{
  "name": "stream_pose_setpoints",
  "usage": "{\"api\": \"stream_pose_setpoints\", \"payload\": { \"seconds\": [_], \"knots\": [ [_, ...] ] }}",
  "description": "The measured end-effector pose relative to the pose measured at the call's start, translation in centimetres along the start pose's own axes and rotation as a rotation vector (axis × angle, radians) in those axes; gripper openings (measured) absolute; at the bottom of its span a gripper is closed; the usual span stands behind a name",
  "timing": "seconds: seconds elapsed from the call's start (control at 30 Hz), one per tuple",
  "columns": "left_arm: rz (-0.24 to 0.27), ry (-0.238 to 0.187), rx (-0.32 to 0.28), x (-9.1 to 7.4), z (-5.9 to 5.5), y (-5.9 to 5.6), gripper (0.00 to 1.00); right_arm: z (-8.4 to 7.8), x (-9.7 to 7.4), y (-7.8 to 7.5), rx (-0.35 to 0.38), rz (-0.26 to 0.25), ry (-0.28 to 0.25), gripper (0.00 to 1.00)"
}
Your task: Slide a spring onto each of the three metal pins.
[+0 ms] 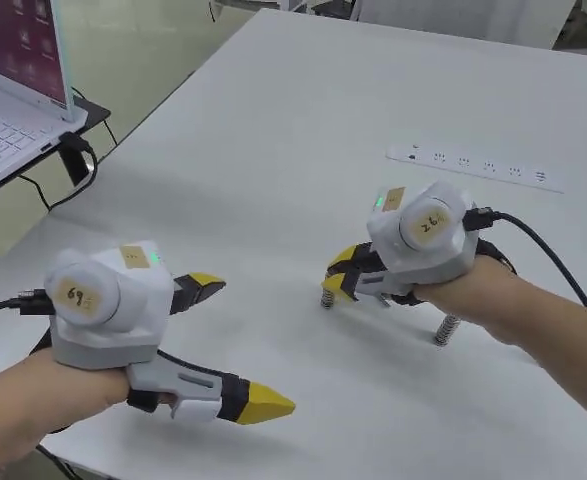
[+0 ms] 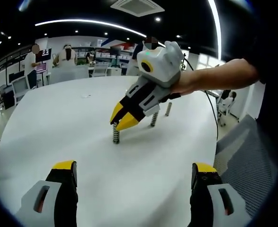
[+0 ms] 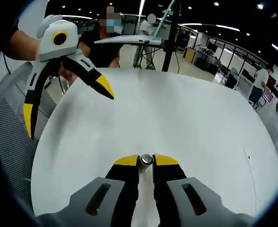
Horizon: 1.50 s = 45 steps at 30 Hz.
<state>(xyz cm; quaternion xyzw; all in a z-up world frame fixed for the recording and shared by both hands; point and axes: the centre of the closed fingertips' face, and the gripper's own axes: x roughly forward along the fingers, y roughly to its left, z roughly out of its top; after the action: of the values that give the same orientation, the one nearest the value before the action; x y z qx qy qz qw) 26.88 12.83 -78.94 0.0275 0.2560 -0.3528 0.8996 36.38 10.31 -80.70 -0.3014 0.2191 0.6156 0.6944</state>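
— Well, where is the spring you're on?

— Upright on the counter, toward its near edge and well in from the left edge. My right tongs are closed on the top of that spring. A shiny round end shows inside the coil, and I take that for the pin.

— And your other hand?

— My left tongs hang wide open nearer the left edge, holding nothing.

— How do you expect it to handle?

— Light and thin-wired, I reckon. It should be springy along its length and smooth enough to squirt out of a hard pinch, and I'd guess it tips easily too. I'd take it by the top coils, lightly and from both sides, so the coil keeps its shape and can slide freely down the pin.

— Any others?

— Two more springs stand just beyond it, apart from each other. Whether pins run through them I can't tell.
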Motion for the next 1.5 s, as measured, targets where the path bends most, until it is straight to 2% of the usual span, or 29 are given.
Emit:
{"api": "stream_pose_setpoints", "payload": {
  "seconds": [0.23,0.4,0.6,0.8,1.0,1.23,1.4,1.5],
  "knots": [
    [-0.01,0.002,0.004,0.2,0.3,-0.2,0.98,-0.1,-0.1,0.0,0.009,-0.008,0.005,0.09],
    [-0.013,-0.005,0.01,0.0,0.6,-0.3,0.98,0.6,-0.6,-0.4,0.025,-0.026,-0.016,0.17],
    [-0.005,-0.014,0.014,0.1,1.3,-0.2,0.98,0.9,-1.9,0.6,0.023,-0.01,-0.028,0.21],
    [-0.013,-0.018,0.025,0.4,2.1,-0.8,0.98,0.9,-3.5,0.9,0.036,-0.03,-0.058,0.24],
    [-0.019,-0.007,0.042,0.8,2.2,-1.1,0.98,1.2,-5.0,0.9,0.048,-0.058,-0.092,0.26],
    [-0.024,-0.007,0.049,1.3,2.8,-1.5,0.98,1.2,-6.6,1.8,0.049,-0.07,-0.141,0.29],
    [-0.027,-0.012,0.048,1.5,3.0,-1.6,0.98,0.6,-7.5,2.4,0.051,-0.086,-0.158,0.32],
    [-0.036,-0.038,0.025,1.6,3.6,-1.8,0.98,0.0,-7.9,2.9,0.055,-0.094,-0.156,0.37]
  ]
}}
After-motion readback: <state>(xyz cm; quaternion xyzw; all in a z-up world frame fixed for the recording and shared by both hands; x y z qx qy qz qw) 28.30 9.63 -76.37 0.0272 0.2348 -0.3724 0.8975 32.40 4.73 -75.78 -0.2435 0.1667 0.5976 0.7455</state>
